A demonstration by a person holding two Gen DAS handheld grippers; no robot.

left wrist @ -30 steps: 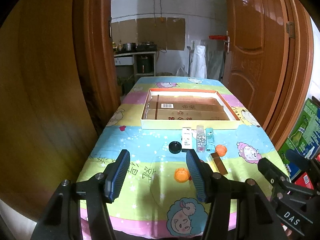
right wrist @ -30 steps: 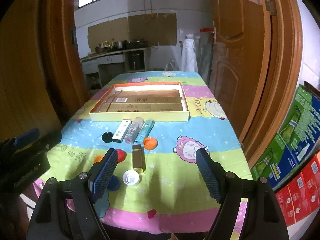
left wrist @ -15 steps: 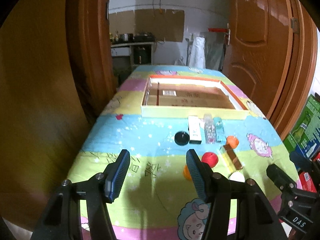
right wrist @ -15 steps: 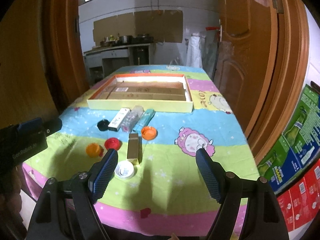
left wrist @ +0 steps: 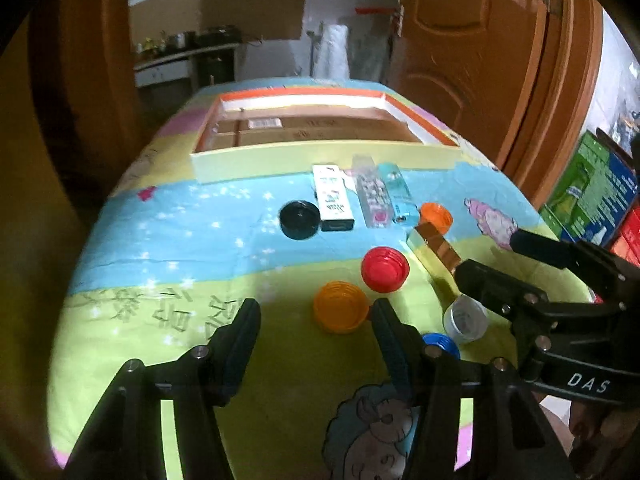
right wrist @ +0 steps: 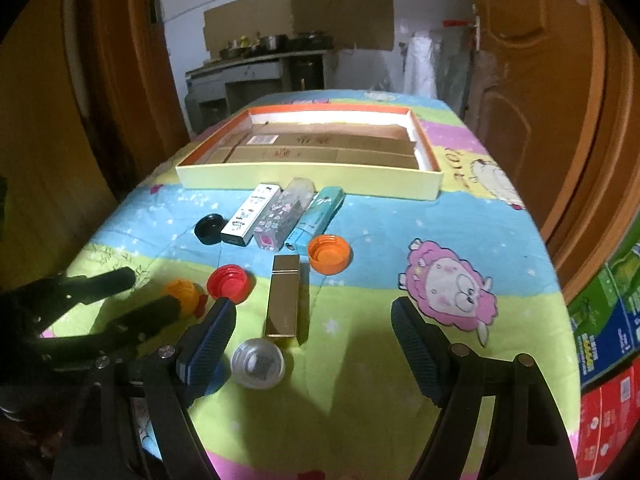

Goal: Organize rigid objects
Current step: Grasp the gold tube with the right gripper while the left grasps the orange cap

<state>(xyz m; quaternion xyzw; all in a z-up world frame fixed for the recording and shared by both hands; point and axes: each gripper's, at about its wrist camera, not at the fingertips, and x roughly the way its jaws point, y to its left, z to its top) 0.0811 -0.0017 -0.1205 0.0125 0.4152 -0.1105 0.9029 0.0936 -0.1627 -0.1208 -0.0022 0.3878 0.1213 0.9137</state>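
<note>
though both released, left tool (left wrist: 316, 320) beside orange cap (left wrist: 340, 312), right tool (right wrist: 312, 320) over gold box (right wrist: 283, 300), bare cloth rightward.

A table under a bright cartoon-print cloth (right wrist: 400, 216) carries a shallow yellow box (right wrist: 308, 178) at the far end; nearer lie three small boxes (right wrist: 280, 216) side by side, a black cap (right wrist: 209, 229), a gold bar (right wrist: 283, 300) and scattered bottle caps (right wrist: 329, 254)

blue cap (left wrist: 441, 343) half hidden (perhaps by fingers)
</note>
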